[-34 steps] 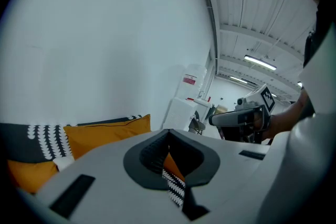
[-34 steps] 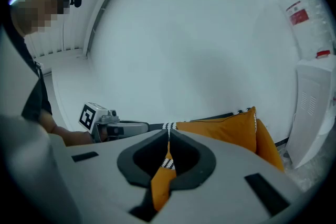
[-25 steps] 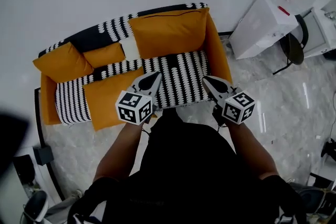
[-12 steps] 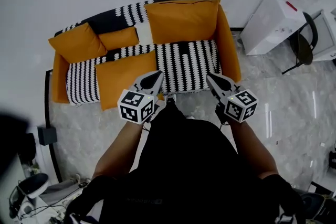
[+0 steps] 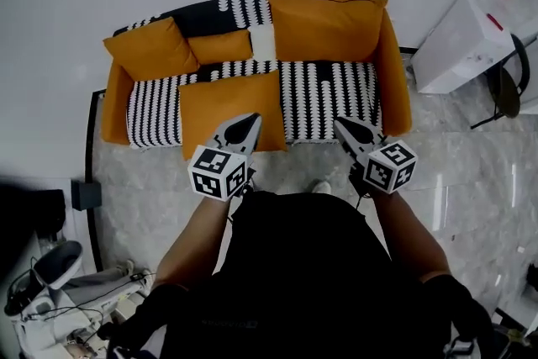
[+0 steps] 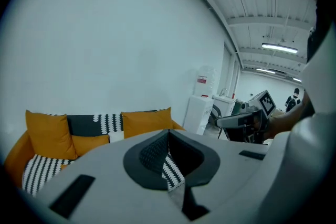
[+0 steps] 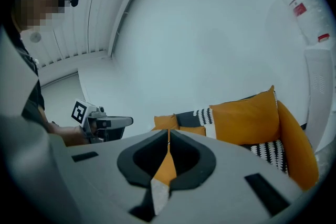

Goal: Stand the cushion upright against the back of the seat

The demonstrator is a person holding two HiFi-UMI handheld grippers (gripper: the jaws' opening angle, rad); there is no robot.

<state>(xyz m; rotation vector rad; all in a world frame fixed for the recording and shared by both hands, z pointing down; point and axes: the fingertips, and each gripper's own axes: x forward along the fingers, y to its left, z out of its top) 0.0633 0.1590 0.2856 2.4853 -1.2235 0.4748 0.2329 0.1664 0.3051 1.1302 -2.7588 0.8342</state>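
- the sofa (image 5: pixel 395 71), orange-armed with a striped seat, stands against the wall; the person faces it from the front edge, within reach of the whole seat.
- a big orange cushion (image 5: pixel 328 25) stands upright against the back on the right, the pose the task asks for.
- the flat cushion (image 5: pixel 229 109) lies on the seat left of centre, its near edge overhanging the front; i judge it the one not yet stood up.
- a corner cushion (image 5: pixel 151 46) leans in the left corner, with a small cushion (image 5: pixel 220 46) propped against the back beside it.
- the left gripper (image 5: pixel 251 121) is poised at the flat cushion's near right corner, jaws closed on nothing, probably lined up for a pick.
- the right gripper (image 5: pixel 340 124) is held near the seat's front edge, right of that cushion, also closed and empty.
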